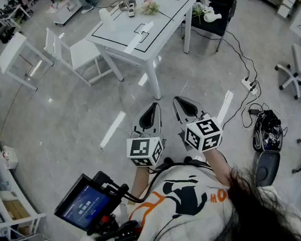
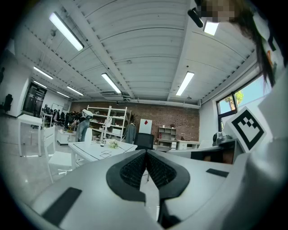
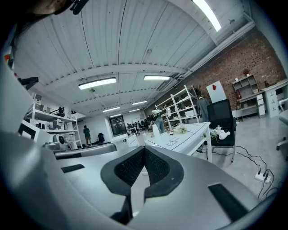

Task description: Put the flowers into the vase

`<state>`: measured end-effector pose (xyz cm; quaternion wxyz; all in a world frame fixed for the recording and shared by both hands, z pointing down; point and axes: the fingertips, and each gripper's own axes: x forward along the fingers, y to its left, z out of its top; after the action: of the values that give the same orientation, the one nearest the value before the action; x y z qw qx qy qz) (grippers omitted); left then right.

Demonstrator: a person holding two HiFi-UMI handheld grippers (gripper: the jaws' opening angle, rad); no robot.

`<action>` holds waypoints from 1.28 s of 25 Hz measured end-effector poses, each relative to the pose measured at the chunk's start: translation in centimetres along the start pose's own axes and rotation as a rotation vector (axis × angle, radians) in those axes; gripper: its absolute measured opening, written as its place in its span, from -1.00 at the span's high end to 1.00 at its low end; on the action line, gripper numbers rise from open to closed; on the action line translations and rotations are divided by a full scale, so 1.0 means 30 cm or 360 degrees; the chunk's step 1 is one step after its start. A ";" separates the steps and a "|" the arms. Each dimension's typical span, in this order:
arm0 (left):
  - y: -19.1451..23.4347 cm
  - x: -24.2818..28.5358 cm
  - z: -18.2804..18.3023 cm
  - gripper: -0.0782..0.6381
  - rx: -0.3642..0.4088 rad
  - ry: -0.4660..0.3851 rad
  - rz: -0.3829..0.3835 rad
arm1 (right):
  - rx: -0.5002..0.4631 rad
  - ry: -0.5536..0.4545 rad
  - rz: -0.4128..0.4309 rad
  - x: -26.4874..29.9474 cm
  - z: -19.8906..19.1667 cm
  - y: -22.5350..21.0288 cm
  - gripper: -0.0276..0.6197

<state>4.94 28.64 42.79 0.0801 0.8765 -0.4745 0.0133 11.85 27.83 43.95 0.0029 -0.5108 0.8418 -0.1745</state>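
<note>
**Far from the table, both grippers empty**

We stand on the near floor, well apart from the white table (image 1: 124, 38) on the far side. Our left gripper (image 1: 150, 113) and right gripper (image 1: 182, 105) are side by side, pointing toward it, each clenched on nothing. The flowers (image 1: 149, 6) lie on the far part of the tabletop. A pale upright cylinder (image 1: 105, 16) to their left may be the vase; we cannot be sure. We judge that the approach is the step in hand. The next move calls for walking up, releasing one gripper's jaws and taking a stem.
</note>
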 end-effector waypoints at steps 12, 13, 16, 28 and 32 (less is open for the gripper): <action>0.022 -0.005 -0.004 0.75 -0.0012 0.0006 0.0032 | 0.0051 0.0042 0.0010 0.013 -0.025 -0.012 0.88; 0.026 -0.008 -0.009 0.75 -0.0016 0.0009 0.0035 | 0.0046 0.0046 0.0012 0.015 -0.030 -0.012 0.88; 0.038 -0.018 -0.016 0.75 -0.0037 0.0004 0.0040 | 0.0039 0.0055 0.0015 0.024 -0.042 -0.012 0.88; 0.102 -0.060 -0.048 0.75 -0.0038 0.0038 0.0012 | 0.0010 0.0106 0.0011 0.069 -0.093 0.038 0.88; 0.105 -0.009 -0.059 0.75 -0.0043 0.0064 -0.0010 | 0.0020 0.0128 0.0009 0.102 -0.092 0.009 0.88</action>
<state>2.25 27.46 44.91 0.1015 0.8764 -0.4701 0.0242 9.66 26.12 47.00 -0.0271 -0.5009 0.8416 -0.2002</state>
